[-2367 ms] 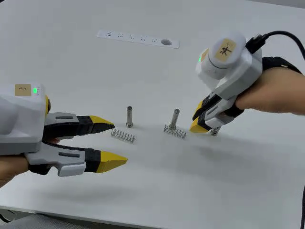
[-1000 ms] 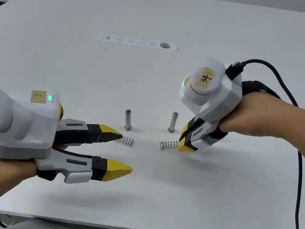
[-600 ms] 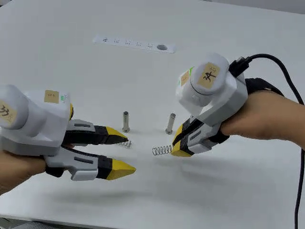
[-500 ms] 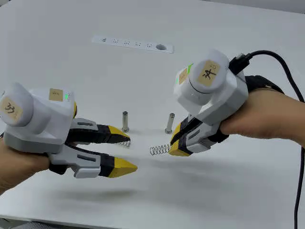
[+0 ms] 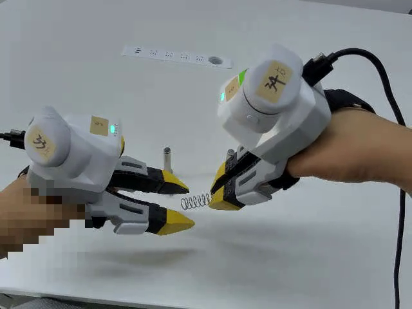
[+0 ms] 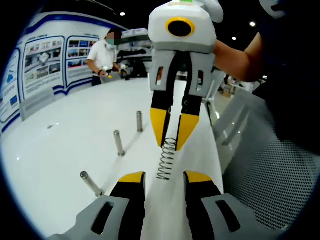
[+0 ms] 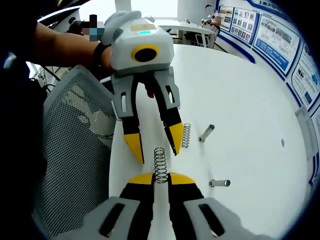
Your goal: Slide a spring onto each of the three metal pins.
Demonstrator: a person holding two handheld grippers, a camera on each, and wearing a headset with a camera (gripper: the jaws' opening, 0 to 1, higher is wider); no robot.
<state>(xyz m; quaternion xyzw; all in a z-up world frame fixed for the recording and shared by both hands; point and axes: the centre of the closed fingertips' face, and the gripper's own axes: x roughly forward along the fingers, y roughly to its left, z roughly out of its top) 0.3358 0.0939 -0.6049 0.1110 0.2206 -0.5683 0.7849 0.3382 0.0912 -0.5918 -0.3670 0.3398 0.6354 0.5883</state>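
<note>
Right gripper (image 5: 219,196) pinches one end of spring (image 5: 196,201), lifted off white table (image 5: 96,84). Free end pokes between the spread jaws of left gripper (image 5: 185,206). Tan stickers (image 5: 273,72) on both carry handwritten marks, unreadable. Second spring (image 7: 186,135) lies on table near three upright pins (image 6: 118,142). White power strip (image 5: 177,56) at far side. Blue-trimmed wall posters (image 6: 47,62), text too small to read. Mesh chair back (image 7: 75,125) by near edge.

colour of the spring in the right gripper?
Silvery bare metal spring; the left gripper view shows it best.
</note>
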